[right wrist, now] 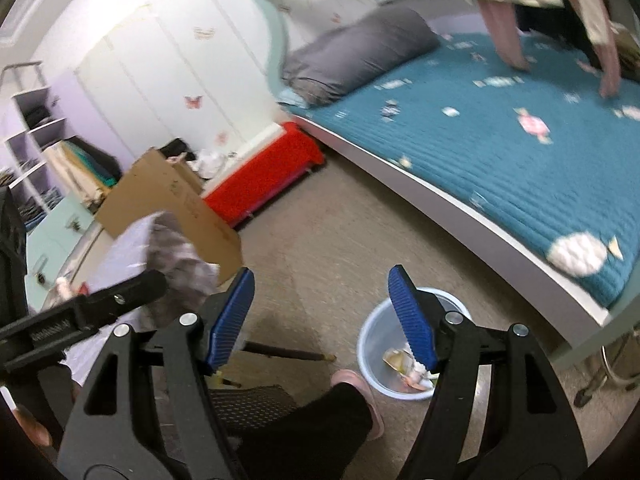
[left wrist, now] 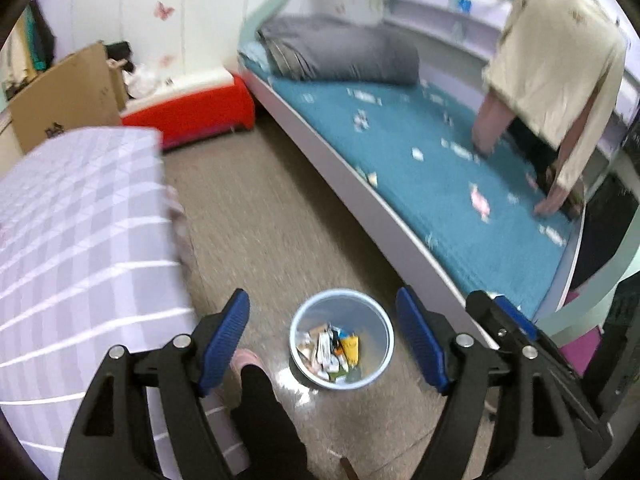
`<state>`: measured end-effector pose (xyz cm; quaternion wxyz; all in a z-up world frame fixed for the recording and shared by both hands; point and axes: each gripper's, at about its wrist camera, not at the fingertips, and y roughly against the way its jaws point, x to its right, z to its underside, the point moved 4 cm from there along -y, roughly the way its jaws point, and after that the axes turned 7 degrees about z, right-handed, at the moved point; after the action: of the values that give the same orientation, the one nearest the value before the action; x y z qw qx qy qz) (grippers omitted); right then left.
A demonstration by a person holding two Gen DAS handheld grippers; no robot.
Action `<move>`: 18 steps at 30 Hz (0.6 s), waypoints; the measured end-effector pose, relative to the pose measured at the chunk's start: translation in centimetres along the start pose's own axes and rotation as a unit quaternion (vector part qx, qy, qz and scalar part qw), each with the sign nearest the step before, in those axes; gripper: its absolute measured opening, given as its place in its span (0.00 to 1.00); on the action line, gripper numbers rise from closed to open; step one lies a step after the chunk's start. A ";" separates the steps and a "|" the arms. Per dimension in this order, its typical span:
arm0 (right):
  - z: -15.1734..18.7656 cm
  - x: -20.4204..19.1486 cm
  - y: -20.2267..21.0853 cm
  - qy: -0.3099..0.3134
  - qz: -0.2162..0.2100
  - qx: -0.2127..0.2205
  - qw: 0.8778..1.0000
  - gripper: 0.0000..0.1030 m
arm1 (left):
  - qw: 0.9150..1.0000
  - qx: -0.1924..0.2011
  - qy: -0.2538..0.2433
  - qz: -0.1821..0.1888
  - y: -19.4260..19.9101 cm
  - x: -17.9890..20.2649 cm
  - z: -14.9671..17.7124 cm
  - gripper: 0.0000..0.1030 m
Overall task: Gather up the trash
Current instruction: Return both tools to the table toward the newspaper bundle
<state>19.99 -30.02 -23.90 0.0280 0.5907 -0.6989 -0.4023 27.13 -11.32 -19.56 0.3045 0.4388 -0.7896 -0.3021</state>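
1. Plainly, both grippers stand with jaws wide apart and nothing between the pads; the left gripper [left wrist: 324,340] looks steeply down, the right gripper [right wrist: 322,320] more shallowly.
2. Below them on the carpet stands the pale blue bin [left wrist: 342,338], upright, already holding a heap of wrappers [left wrist: 332,350]; in the left wrist view it sits squarely between the blue pads [left wrist: 224,340], while in the right wrist view its rim [right wrist: 372,340] lies low and to the right, partly behind the right-hand pad.
3. Remaining trash appears to be the small scraps [right wrist: 532,126] scattered over the teal bed cover [right wrist: 480,168]; they lie ahead and to the right of both grippers, well apart from the bin.
4. Judging by that, the right gripper is nearer the bed's edge, where a white crumpled lump [right wrist: 578,254] lies close; its long axis cannot be told through the blur.
5. Another person [left wrist: 556,52] leans over the far end of the bed.
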 end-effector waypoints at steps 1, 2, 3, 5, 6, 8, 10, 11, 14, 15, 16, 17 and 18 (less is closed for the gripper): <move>-0.2 -1.4 0.5 0.011 -0.007 0.003 1.000 0.67 | 1.000 0.012 0.001 0.002 1.6 -0.7 -0.3 0.73; -0.4 -2.5 1.0 0.021 -0.014 0.006 1.000 0.67 | 1.000 0.024 0.003 -0.003 3.2 -1.5 -0.6 0.75; -0.5 -3.7 1.4 0.030 -0.022 0.007 0.999 0.68 | 0.999 0.034 0.005 -0.008 4.6 -2.2 -0.8 0.75; -0.7 -6.8 2.2 0.054 -0.040 0.007 0.998 0.68 | 0.998 0.053 0.011 -0.015 7.2 -4.0 -1.1 0.77; -0.7 -8.5 2.5 0.063 -0.054 0.005 0.997 0.68 | 0.998 0.064 0.020 -0.020 8.9 -5.4 -1.1 0.77; -0.5 -11.8 3.0 0.087 -0.072 0.002 0.994 0.69 | 0.996 0.081 0.033 -0.031 11.4 -7.5 -1.0 0.78; -0.3 -15.0 3.3 0.111 -0.091 -0.001 0.990 0.69 | 0.993 0.097 0.048 -0.048 14.1 -10.4 -0.8 0.78; -0.1 -16.5 3.4 0.120 -0.100 -0.004 0.988 0.70 | 0.991 0.104 0.056 -0.058 15.4 -11.9 -0.5 0.78; 0.8 -22.6 3.5 0.168 -0.128 -0.016 0.977 0.70 | 0.986 0.124 0.077 -0.080 18.7 -15.9 0.1 0.79; 1.1 -24.1 3.4 0.181 -0.136 -0.019 0.974 0.70 | 0.984 0.128 0.084 -0.089 19.8 -17.2 0.5 0.79; 1.5 -26.3 3.2 0.198 -0.146 -0.024 0.969 0.70 | 0.982 0.131 0.091 -0.098 20.8 -18.6 0.8 0.79; 2.0 -28.2 3.0 0.211 -0.154 -0.028 0.965 0.70 | 0.979 0.135 0.100 -0.112 21.8 -20.3 1.2 0.80; 2.4 -30.4 2.8 0.227 -0.162 -0.031 0.960 0.70 | 0.975 0.141 0.113 -0.130 23.0 -22.3 1.6 0.81</move>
<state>25.66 -3.02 -10.64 0.1386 0.7707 -0.5565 -0.2777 23.77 18.48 -8.25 0.2845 0.6075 -0.7211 -0.1734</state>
